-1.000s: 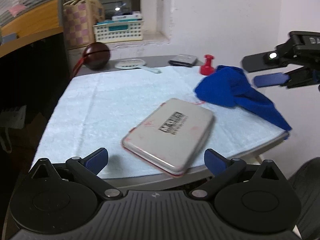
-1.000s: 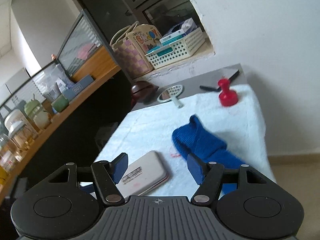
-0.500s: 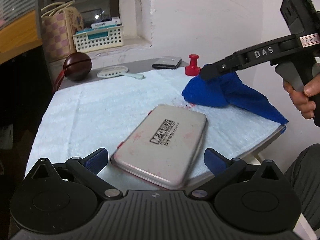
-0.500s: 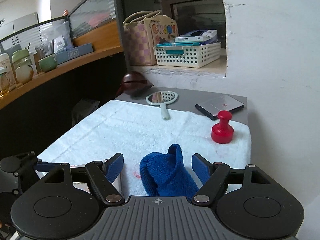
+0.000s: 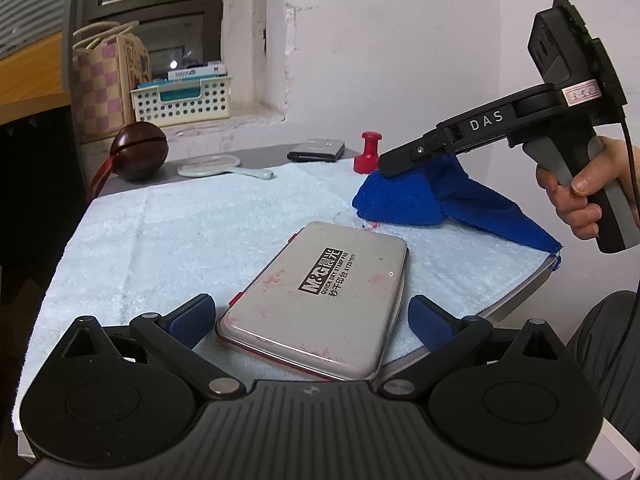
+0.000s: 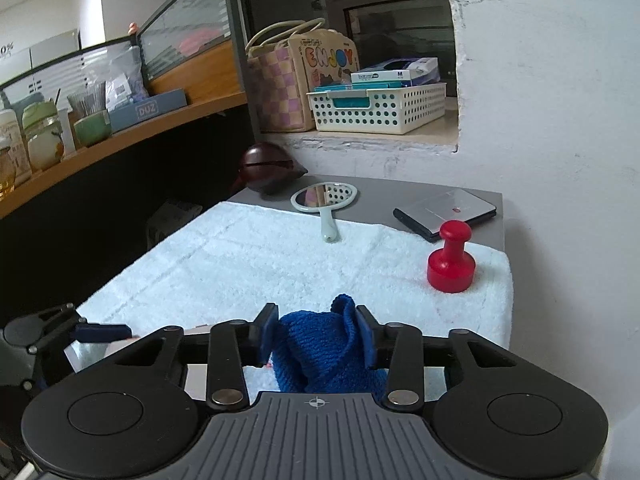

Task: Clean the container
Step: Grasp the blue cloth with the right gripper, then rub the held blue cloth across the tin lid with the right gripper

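Right gripper (image 6: 316,330): closing on blue cloth (image 6: 324,354) — pads pressing its bunched fold.
Left gripper (image 5: 308,320): jaws wide apart, straddling tin (image 5: 320,300) without contact.
Tin: lid shut, red-smeared — flat on white towel (image 5: 180,236), just beside cloth.

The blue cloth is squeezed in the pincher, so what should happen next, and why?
Probably lift the blue cloth over to the metal tin. The right gripper is closing with the cloth bunched between its pads, and the tin's lid shows red smears, not yet wiped.
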